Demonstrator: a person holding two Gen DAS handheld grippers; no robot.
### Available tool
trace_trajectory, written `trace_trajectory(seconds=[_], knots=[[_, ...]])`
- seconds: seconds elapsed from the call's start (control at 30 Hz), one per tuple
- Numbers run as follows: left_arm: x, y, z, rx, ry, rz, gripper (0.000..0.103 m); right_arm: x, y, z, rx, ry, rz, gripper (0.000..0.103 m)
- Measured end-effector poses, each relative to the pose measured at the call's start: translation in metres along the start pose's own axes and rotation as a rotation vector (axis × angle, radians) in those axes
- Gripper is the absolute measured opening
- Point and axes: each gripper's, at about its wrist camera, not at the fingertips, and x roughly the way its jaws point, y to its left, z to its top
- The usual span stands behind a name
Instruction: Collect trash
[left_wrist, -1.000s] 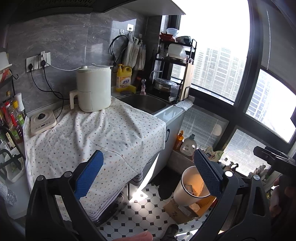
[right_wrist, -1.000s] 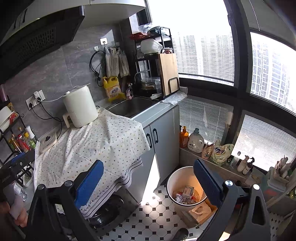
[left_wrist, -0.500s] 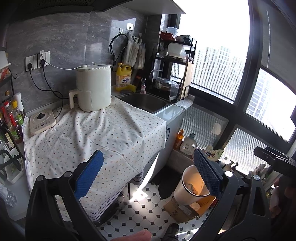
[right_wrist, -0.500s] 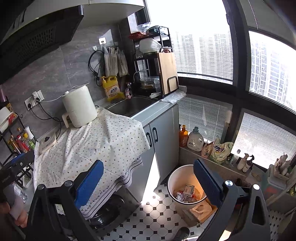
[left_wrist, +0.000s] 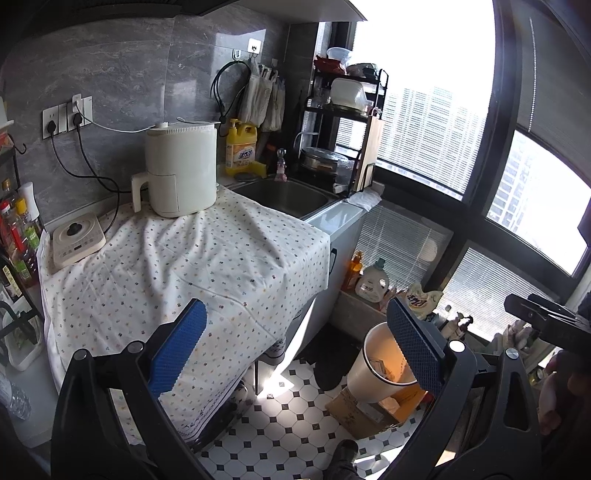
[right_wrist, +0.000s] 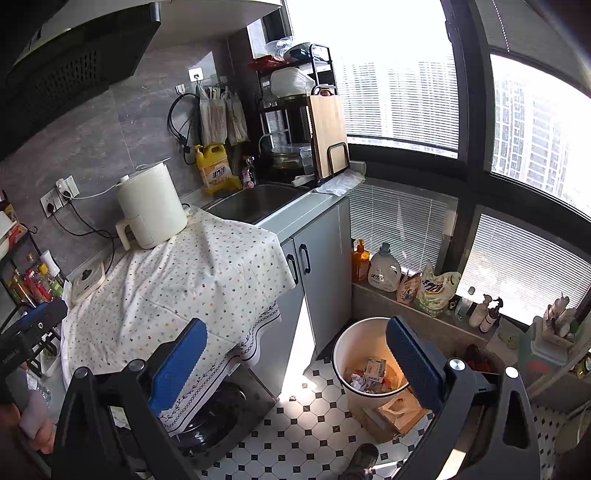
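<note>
Both grippers are just hanging in the air over a small kitchen, nothing in either one. The left gripper has its blue-padded fingers spread wide apart at the bottom of the frame, and the right gripper is the same deal, fingers wide open with only floor and counter showing between them. The trash bin, a white round bucket, sits on the black-and-white tiled floor at lower center-right of the right wrist view, partly hidden behind the right-hand finger, and you can see trash already inside it: crumpled paper and a small carton, far as I can tell. Just beside the bin, toward the bottom of the frame, there's a cardboard box. In the left wrist view the same bin shows up at lower right. The counter is draped with a dotted cloth filling the left-center, with a white appliance standing at its far edge and a sink just to its right. A yellow detergent jug stands against the wall behind the sink.
</note>
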Motion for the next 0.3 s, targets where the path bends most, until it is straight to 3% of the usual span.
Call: trace_trajectory(seconds=[0.3], knots=[[0.017,0.025,0.002,-0.033,0.023,-0.041,0.097,0.01,0.022,0.0,-0.019,0.027,-0.038,0.095]])
